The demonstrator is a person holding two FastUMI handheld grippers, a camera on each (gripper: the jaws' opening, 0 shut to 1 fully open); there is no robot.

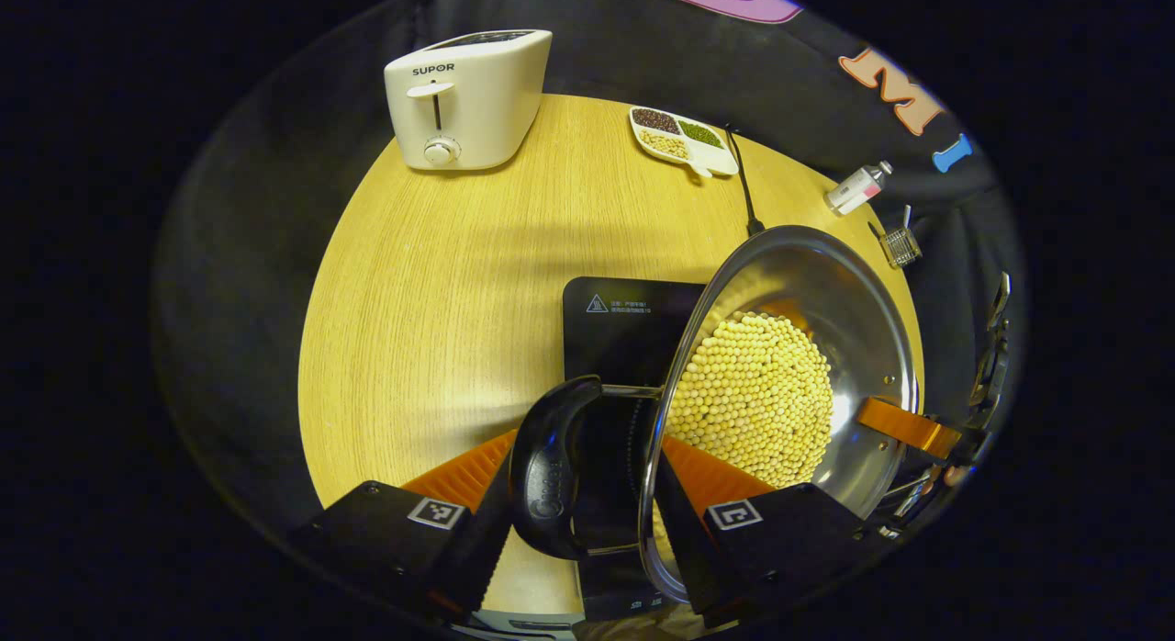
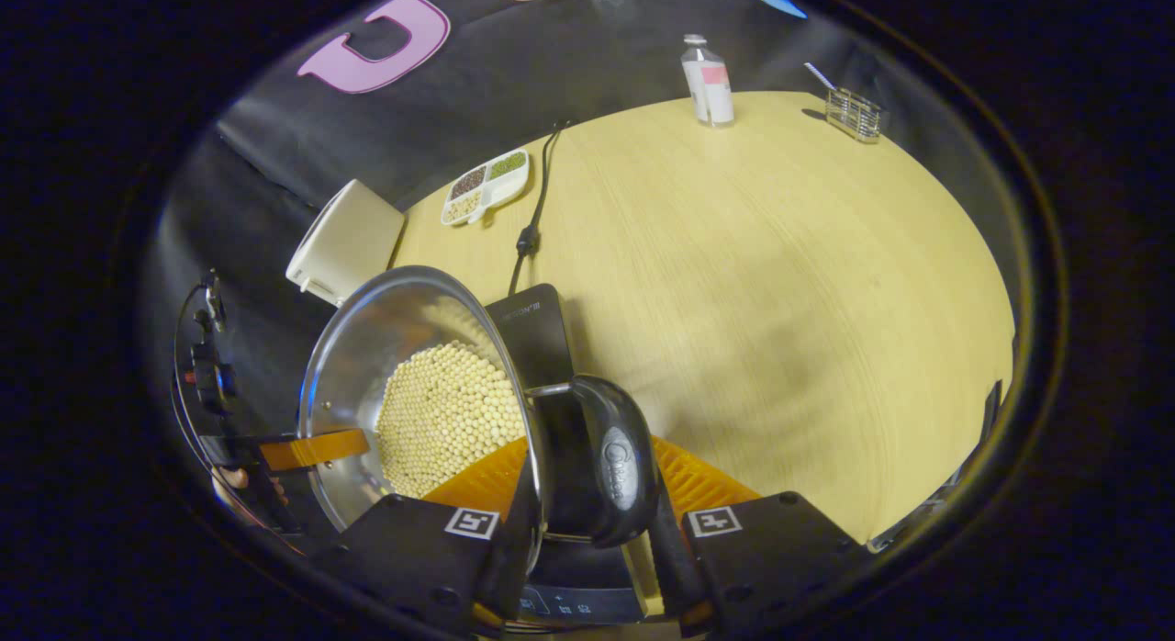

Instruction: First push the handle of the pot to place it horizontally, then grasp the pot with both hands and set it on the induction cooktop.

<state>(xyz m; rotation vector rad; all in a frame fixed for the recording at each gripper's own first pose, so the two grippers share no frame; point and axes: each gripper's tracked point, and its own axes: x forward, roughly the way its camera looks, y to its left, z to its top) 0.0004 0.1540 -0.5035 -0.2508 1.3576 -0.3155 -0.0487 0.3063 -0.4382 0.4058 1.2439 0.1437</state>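
Here, steel pot (image 1: pixel 826 301) at centre-right of the left gripper view, half full of pale round beans (image 1: pixel 753 398); same pot (image 2: pixel 367 338) at lower left of the right gripper view, beans (image 2: pixel 441 416) heaped in its bottom. Pot carried by both side handles, above the near part of the black induction cooktop (image 1: pixel 615 320), tilted in both views; whether base touches the cooktop: cannot tell.

Left gripper (image 1: pixel 587 494) at bottom centre, fingers closed round the black pot handle (image 1: pixel 551 466), one finger outside the loop, the other against the pot wall at the rim. Right gripper (image 2: pixel 592 517) at bottom centre of its own view, fingers pinching the opposite black handle (image 2: pixel 610 457) likewise. Opposing gripper seen at the far rim in each view: (image 1: pixel 918 430) at right edge, (image 2: pixel 303 448) at lower left.

Cooktop (image 2: pixel 537 329) dark, partly hidden behind the pot; black cord (image 2: pixel 537 196) running from it toward the wall.

Elsewhere on the round wooden table (image 1: pixel 459 283): cream toaster (image 1: pixel 468 99) at upper left; white divided dish (image 1: pixel 684 140) at upper centre, three compartments with dark, green and pale grains. Small bottle (image 2: pixel 709 81) upright at top centre of the right gripper view; wire basket (image 2: pixel 854 113) at upper right, a thin utensil leaning in it.
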